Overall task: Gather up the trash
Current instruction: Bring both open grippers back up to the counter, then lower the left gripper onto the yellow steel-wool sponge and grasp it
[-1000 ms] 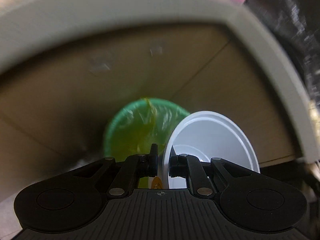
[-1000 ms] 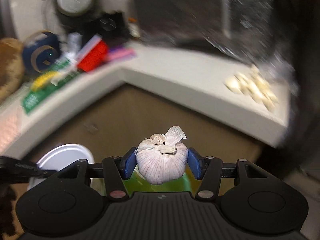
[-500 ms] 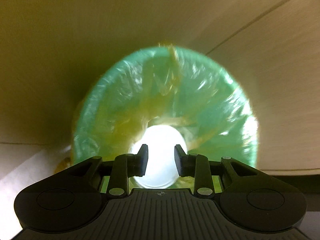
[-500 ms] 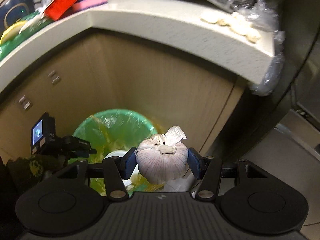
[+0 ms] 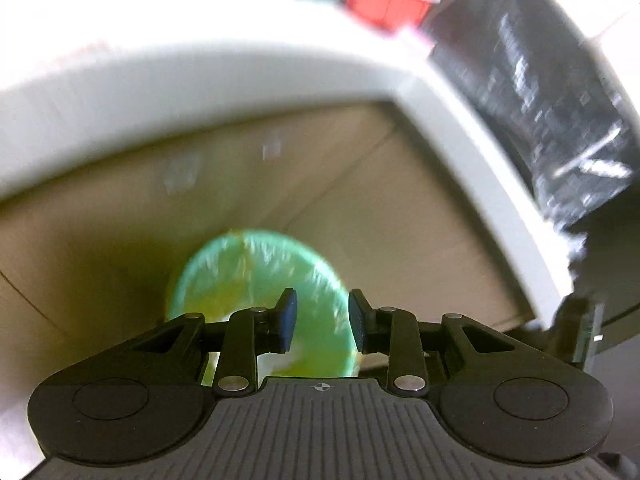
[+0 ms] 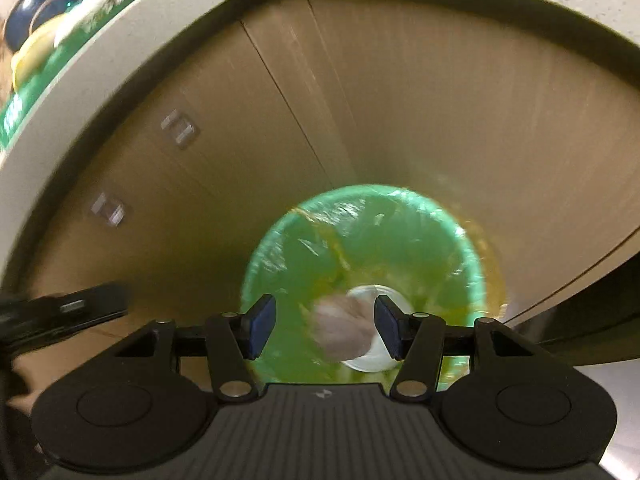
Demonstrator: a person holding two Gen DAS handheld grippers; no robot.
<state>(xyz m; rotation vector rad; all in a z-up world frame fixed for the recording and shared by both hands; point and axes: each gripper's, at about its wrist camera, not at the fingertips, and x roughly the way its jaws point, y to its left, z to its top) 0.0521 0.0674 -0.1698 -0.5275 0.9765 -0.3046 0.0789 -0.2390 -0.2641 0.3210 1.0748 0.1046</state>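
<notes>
We see the pale tabletop (image 6: 80,92) curving over tan cabinet doors (image 6: 400,112), and below them the green-lined trash bin (image 6: 304,256). Our right hand-held gripper (image 6: 325,328) hangs above it, jaws opening, pads off the blurred garlic bulb (image 6: 340,330), over a white lid (image 6: 374,358) inside. Our left hand-held gripper (image 5: 319,322) stands parted and empty.

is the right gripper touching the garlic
Apart. In the right wrist view the right gripper is opening; green liner shows between the left pad and the blurred garlic over the bin.
</notes>
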